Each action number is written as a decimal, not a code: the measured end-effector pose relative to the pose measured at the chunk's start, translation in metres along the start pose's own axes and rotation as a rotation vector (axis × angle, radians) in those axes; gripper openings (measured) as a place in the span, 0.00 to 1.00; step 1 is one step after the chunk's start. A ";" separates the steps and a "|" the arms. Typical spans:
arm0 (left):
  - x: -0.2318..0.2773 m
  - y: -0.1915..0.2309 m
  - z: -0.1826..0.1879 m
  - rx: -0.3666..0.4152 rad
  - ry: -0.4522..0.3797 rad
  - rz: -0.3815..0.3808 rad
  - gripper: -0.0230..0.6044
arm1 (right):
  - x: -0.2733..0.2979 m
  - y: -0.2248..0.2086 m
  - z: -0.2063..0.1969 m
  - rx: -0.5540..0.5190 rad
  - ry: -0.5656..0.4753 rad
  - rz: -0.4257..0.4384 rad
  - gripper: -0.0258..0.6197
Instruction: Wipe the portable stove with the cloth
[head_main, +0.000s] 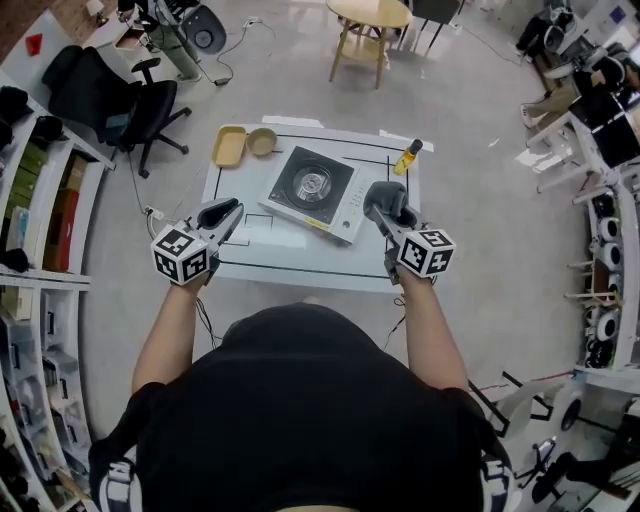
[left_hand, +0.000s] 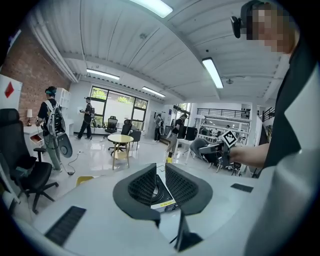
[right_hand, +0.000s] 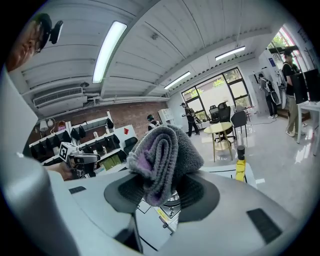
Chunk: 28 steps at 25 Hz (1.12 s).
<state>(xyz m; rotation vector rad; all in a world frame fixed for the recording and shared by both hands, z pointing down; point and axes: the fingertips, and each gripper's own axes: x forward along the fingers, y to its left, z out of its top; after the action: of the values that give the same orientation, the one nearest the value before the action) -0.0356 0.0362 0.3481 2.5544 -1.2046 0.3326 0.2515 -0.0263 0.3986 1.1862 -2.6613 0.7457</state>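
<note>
Now the right tongs (head_main: 390, 214) clamp a folded grey fleece cloth (right_hand: 162, 155); the square black-and-white portable stove (head_main: 313, 190) sits just left of them on the white desk (head_main: 262, 256). The left tongs (head_main: 226, 211), pinched together and empty, flank its other side.

Lab workspace was shown.
It was marked by stocked shelving (head_main: 48, 200), office chairs (head_main: 118, 103) and ceiling strip lights (right_hand: 107, 49).

Left tongs (head_main: 226, 211) closed, right tongs (head_main: 386, 208) clamped tight.
</note>
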 end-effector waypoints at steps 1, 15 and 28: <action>0.001 0.000 -0.001 0.000 0.004 0.003 0.15 | 0.001 -0.002 0.000 0.003 0.000 0.005 0.32; 0.018 0.025 -0.019 -0.035 0.015 0.025 0.15 | 0.018 -0.017 -0.007 -0.005 0.026 0.006 0.32; 0.050 0.070 -0.032 -0.043 0.051 -0.054 0.15 | 0.046 -0.021 -0.029 -0.057 0.124 -0.064 0.32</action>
<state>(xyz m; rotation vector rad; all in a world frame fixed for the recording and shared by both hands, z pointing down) -0.0615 -0.0300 0.4056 2.5210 -1.1099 0.3535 0.2332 -0.0540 0.4457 1.1648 -2.5145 0.7045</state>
